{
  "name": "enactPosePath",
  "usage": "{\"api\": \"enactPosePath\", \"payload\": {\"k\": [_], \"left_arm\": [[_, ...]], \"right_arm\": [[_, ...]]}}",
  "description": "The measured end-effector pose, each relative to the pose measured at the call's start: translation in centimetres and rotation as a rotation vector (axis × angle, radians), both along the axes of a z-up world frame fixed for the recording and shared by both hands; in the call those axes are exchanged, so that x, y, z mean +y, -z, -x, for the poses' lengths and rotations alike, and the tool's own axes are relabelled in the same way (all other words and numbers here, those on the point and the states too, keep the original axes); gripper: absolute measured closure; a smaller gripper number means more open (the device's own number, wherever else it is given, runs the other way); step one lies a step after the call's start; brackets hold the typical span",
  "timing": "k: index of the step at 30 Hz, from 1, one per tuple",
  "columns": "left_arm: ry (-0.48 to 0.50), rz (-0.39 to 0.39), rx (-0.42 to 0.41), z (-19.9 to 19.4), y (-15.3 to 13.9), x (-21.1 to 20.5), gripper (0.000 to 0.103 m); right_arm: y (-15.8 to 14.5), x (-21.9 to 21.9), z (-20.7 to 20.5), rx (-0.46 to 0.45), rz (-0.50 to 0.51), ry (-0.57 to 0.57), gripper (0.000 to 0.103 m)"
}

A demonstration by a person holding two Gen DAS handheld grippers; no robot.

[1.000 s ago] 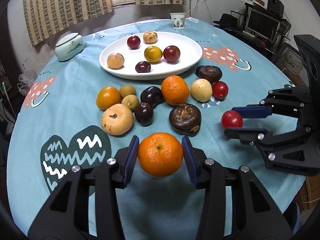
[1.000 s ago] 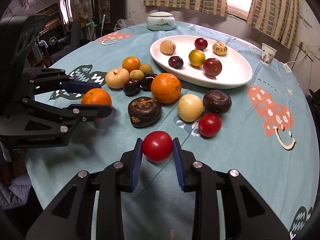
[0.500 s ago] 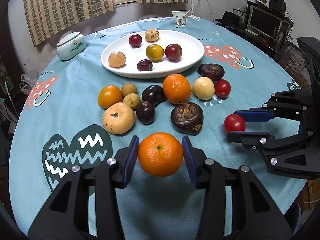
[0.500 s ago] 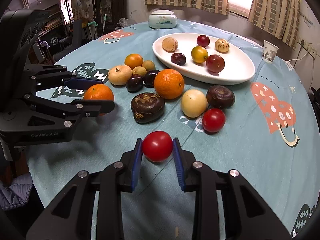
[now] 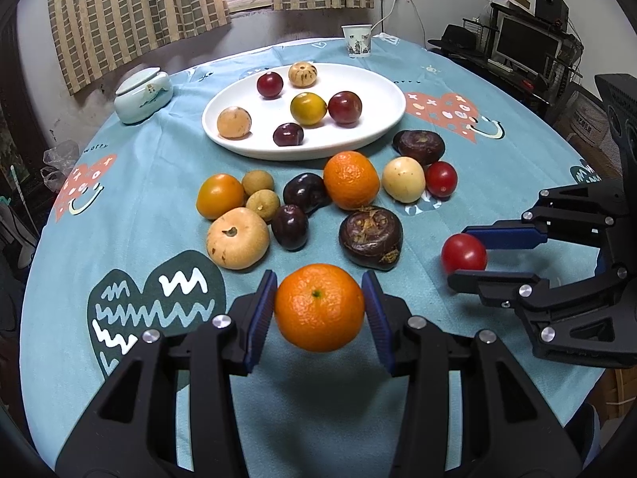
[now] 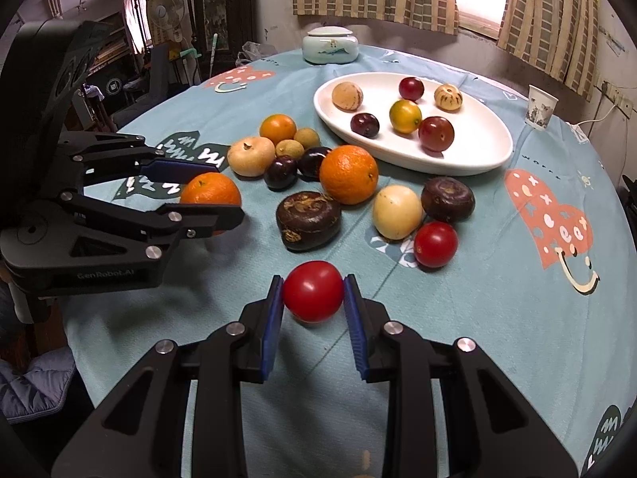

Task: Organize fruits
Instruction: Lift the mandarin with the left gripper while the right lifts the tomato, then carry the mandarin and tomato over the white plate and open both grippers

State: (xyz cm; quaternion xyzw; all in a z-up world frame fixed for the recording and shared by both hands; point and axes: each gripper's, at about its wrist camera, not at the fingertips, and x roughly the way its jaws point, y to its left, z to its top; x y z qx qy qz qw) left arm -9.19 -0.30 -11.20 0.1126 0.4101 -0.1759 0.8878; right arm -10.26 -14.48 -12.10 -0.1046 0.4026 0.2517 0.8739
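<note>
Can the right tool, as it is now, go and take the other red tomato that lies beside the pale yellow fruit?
Probably not yet. The right tool is shut on a red tomato, so it has no free grip. The path to the other tomato looks open.

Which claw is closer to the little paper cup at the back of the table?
The right claw, though only by a little. Holding its red tomato, it sits on the paper cup side. The left claw, holding an orange, is farther across.
</note>
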Motion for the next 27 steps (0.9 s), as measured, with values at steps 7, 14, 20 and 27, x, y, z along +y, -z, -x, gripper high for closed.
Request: {"api": "enactPosePath", "payload": {"k": [7, 14, 20, 27], "left_arm": [[-0.008, -0.003, 0.002, -0.05, 0.01, 0.24, 0.058], [-0.011, -0.002, 0.004, -0.1, 0.06, 0.27, 0.058], [-0.014, -0.003, 0.006, -0.12, 0.06, 0.38, 0.058], [-0.013, -0.002, 0.004, -0.11, 0.02, 0.46, 0.058]], "right_arm": [[0.06, 0.07, -0.09, 0.006, -0.001, 0.002, 0.072], [0.2, 0.12, -0.06, 0.01, 0.0, 0.002, 0.072], [0.41, 0.23, -0.19, 0.017, 0.001, 0.001, 0.072], [0.44, 0.29, -0.14, 0.017, 0.003, -0.002, 0.072]]}}
